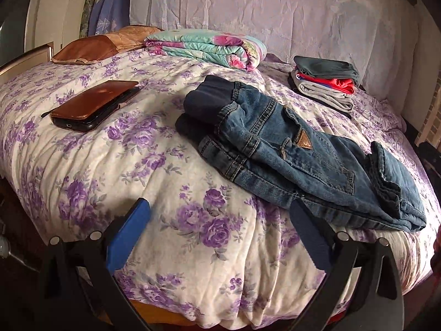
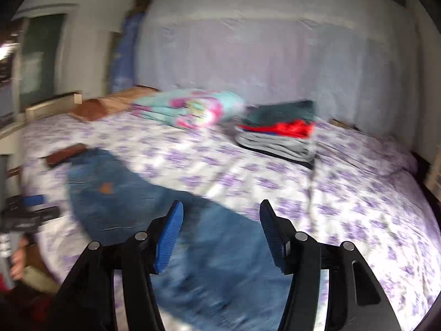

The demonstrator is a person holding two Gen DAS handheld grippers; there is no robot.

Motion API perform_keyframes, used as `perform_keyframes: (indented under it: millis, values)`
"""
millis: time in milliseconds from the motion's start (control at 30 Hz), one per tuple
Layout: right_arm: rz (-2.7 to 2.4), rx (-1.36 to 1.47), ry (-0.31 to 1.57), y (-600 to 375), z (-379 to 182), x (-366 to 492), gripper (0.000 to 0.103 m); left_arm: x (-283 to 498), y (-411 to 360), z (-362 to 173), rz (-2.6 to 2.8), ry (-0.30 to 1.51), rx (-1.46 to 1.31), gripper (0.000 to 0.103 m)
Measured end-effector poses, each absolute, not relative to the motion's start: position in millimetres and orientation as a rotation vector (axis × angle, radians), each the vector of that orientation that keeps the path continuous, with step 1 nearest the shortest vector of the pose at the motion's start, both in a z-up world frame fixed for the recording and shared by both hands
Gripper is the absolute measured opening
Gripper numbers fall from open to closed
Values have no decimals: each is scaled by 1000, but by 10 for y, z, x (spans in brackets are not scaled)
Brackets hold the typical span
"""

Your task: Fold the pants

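A pair of blue jeans (image 1: 289,149) lies on the bed, folded lengthwise, with the dark waistband toward the pillows and a brown triangle patch on the back pocket. My left gripper (image 1: 220,223) stands open over bare bedcover, its right finger (image 1: 306,231) at the jeans' near edge. In the blurred right wrist view the jeans (image 2: 132,193) stretch from the left to the bottom. My right gripper (image 2: 220,223) is open above the leg end with nothing pinched between its pads. The left gripper (image 2: 33,207) shows at the far left, held by a hand.
The bed has a purple-flowered cover (image 1: 137,171). A phone in a brown case (image 1: 93,107) lies left of the jeans. Behind are a folded floral blanket (image 1: 206,47), a brown pillow (image 1: 96,44) and a stack of folded clothes (image 1: 325,85). A draped wall stands behind the bed.
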State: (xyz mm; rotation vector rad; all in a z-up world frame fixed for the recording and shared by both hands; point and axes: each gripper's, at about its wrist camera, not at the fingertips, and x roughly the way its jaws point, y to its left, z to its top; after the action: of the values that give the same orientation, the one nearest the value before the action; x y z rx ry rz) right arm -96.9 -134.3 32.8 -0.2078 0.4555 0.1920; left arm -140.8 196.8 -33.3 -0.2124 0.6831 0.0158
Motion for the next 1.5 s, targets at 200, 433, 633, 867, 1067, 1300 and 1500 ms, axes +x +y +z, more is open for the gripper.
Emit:
perform_keyframes:
  millis: [200,433,633,867,1067,1300,1500]
  values:
    - [171,-220,744,-1333,-261,-421,69,-1375,1858,-383,61,691,-126,99]
    - [205,-74,599,-1686,101,-1078,75,-1350,1711,-441,120,698,-7,99]
    - [203,-91,699,-1860,-375,-1172,85,-1361,1734,-432,122,693,-28,99]
    - [254,103,580,-2090,68,-1392,86,-1402,1883,-380,58,683,-141,99]
    - [183,-23,703,-2015,-414,-1187,97,-1375,1949,-352,20,695,-190,99]
    - [244,4,552,-1931,155,-1166,97,-1163,2106,-206,-97,761,-347,99]
    - [196,-132,709,-1598,-196,-565,100,-813,2306,-311,-314,818,-718,99]
